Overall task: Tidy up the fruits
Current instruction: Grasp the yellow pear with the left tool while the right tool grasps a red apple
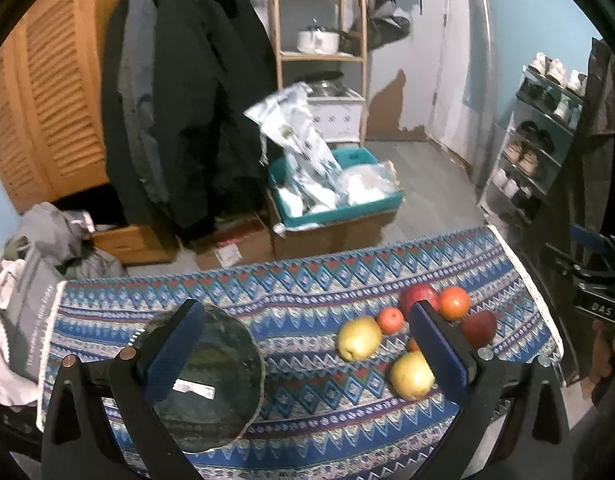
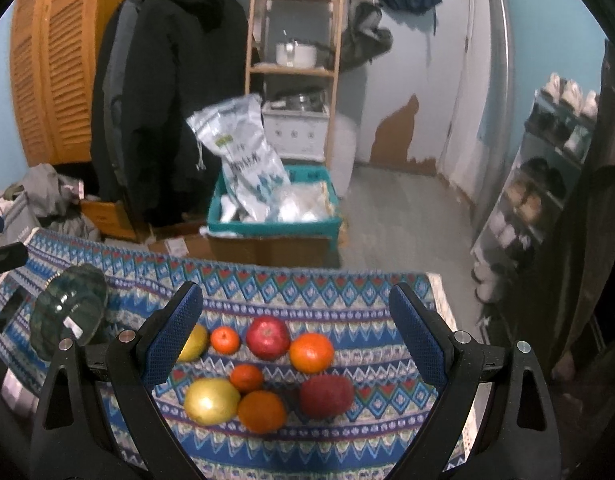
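Several fruits lie in a loose cluster on the patterned blue tablecloth (image 2: 347, 292): two yellow pears (image 2: 211, 400) (image 1: 358, 338), two red apples (image 2: 267, 337) (image 2: 326, 395), and several oranges, such as one (image 2: 311, 352) beside the far apple. A green glass bowl (image 1: 211, 376) sits empty on the left of the table; it also shows in the right wrist view (image 2: 67, 312). My left gripper (image 1: 307, 352) is open above the table between the bowl and the fruits. My right gripper (image 2: 295, 340) is open and hovers over the fruit cluster, holding nothing.
Past the table's far edge are cardboard boxes and a teal crate (image 2: 275, 224) with plastic bags. Dark coats (image 1: 187, 100) hang at the left, a wooden shelf (image 1: 319, 52) stands behind, a shoe rack (image 1: 535, 148) at the right. Clothes are piled left of the table.
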`<state>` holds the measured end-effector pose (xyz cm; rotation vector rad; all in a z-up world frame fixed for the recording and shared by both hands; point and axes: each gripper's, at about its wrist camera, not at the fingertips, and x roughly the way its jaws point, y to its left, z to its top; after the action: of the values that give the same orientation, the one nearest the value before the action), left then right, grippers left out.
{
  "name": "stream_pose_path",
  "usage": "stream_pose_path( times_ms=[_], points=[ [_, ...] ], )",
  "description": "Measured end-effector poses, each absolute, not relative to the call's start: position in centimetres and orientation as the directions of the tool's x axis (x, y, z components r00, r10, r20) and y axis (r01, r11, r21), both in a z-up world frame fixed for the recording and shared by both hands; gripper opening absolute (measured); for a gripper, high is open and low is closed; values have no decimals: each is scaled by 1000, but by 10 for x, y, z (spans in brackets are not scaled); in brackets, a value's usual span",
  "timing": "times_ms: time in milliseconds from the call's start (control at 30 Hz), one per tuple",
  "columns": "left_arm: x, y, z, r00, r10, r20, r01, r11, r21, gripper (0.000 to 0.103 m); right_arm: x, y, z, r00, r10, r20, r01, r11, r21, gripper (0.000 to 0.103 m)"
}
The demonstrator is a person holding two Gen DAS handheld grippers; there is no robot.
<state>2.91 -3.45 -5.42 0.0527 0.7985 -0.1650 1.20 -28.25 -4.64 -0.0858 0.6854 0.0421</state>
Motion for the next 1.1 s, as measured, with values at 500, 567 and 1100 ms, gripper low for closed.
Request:
stream_pose_path(
  times_ms=[500,567,1100],
  points=[
    [58,-56,-85,579,-125,-806,210,978,-1,102,38,-309,-108,628,-20,-778,-45,997,-62,92],
    [63,-57,-87,558,-144,-817,220,975,-21,102,42,-314,-116,604,-22,-797,-36,998,-55,92],
    [104,-93,-142,442,-177,-879,282,958,-51,102,72,-337,-193,416,-45,-908,15,999,-43,92]
  ],
)
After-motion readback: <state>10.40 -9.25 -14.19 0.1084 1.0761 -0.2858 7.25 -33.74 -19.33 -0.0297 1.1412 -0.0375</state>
